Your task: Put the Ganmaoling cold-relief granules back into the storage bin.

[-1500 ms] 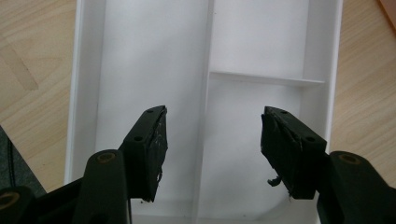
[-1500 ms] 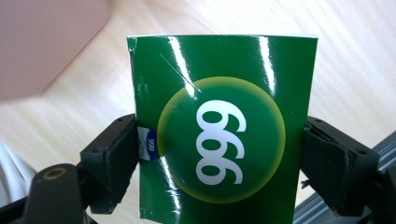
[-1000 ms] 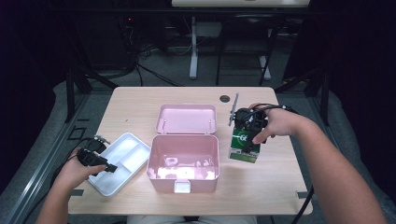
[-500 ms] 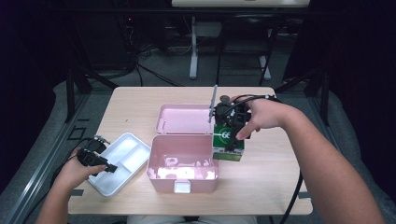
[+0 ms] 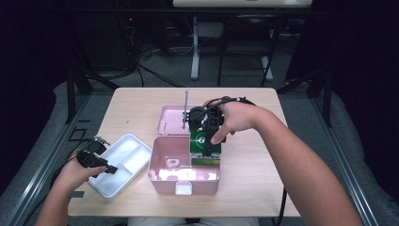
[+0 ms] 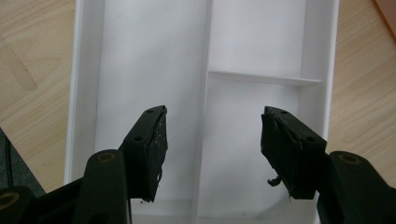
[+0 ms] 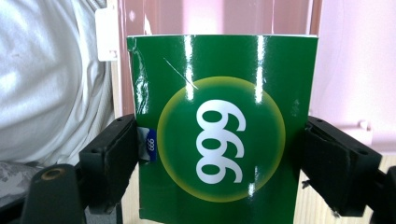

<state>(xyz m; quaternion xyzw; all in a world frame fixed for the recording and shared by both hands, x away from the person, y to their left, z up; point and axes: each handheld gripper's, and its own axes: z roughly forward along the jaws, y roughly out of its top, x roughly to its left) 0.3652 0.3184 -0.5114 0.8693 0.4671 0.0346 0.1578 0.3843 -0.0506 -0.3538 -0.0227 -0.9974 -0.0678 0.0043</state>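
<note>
Green box (image 7: pixel 219 140) cut off at bottom edge of right gripper view; small blue label print beside left jaw too tiny to read. White tray (image 6: pixel 149 60) cropped at top of left gripper view. Pink case (image 5: pixel 184 172) floor partly hidden behind box and hand (image 5: pixel 237 117).

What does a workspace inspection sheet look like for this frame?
Surface: light wooden table, a dark round spot near its far edge.
Job's things: green box held over the open pink case; lid laid back.
Clutter: white divided tray left of the case.
Grippers: right gripper shut on the green box; left gripper open above the tray.
Cables: black cable loops over the right hand.
Surroundings: dark floor, desk legs, cables behind.
</note>
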